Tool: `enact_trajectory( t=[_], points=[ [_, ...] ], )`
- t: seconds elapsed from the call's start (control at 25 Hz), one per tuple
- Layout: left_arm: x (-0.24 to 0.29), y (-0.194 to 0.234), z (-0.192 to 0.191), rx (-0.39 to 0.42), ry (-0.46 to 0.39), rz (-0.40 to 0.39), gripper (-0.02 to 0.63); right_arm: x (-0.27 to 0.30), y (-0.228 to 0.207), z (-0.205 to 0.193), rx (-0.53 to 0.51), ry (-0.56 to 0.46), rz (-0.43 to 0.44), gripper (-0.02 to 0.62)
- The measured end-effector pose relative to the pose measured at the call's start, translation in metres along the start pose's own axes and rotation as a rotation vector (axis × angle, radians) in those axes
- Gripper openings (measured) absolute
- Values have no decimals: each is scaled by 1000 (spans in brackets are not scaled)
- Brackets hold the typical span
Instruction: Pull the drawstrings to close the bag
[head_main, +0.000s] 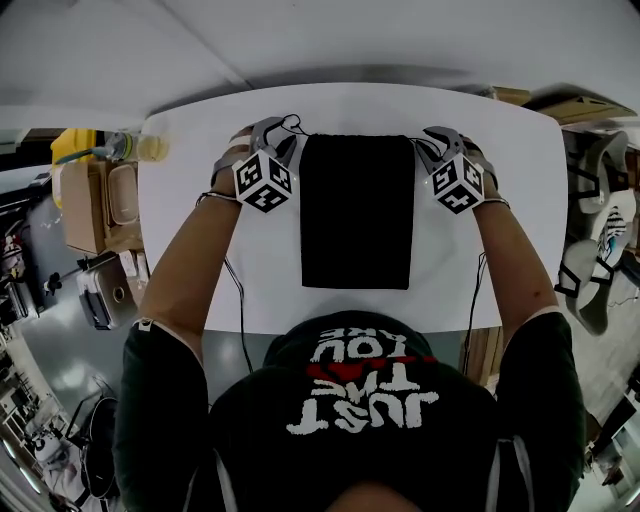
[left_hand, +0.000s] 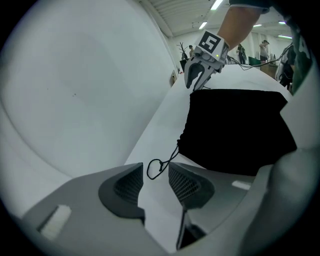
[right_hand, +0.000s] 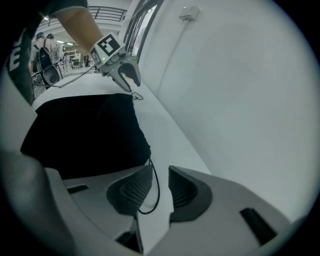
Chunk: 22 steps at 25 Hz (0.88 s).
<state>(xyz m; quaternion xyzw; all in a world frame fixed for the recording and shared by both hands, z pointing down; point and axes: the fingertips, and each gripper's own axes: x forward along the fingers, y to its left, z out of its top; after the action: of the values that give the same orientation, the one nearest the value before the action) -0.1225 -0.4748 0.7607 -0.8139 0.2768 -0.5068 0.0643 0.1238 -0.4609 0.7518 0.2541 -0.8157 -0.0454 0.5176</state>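
The white table (head_main: 500, 250) lies crosswise in front of you, and the black bag (head_main: 357, 210) lies flat in the middle of it, its gathered mouth at the far end, away from your body. Your left tongs (left_hand: 155, 181) sit at the bag's far left corner and stand open: the ribbed pads are apart, with bare table showing between them. Your right tongs (right_hand: 160, 186) sit at the far right corner, also open, the pads parted and pressing on nothing. The left drawstring (left_hand: 156, 167) comes out of the bag's corner as a small loop lying on the table between the tips of the left tongs. The right drawstring (right_hand: 154, 192) curves as a thin loop through the gap of the right tongs, close along one pad.
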Motion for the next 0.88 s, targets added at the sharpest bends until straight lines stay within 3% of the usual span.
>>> enact_trajectory(
  t=[0.32,0.6,0.68,0.88],
  points=[
    [7,1,1,14,1,-5,141,10,-4,-5,-103,61,-24,78],
    [11,1,2,49,6,-10,141,16,-1,-3,-284,99,-23,77],
    [12,1,3,65,8,-14,141,17,2,-4,-332,116,34,77],
    [10,4,7,88,3,-15,141,19,4,-6,-331,184,287,71]
  ],
)
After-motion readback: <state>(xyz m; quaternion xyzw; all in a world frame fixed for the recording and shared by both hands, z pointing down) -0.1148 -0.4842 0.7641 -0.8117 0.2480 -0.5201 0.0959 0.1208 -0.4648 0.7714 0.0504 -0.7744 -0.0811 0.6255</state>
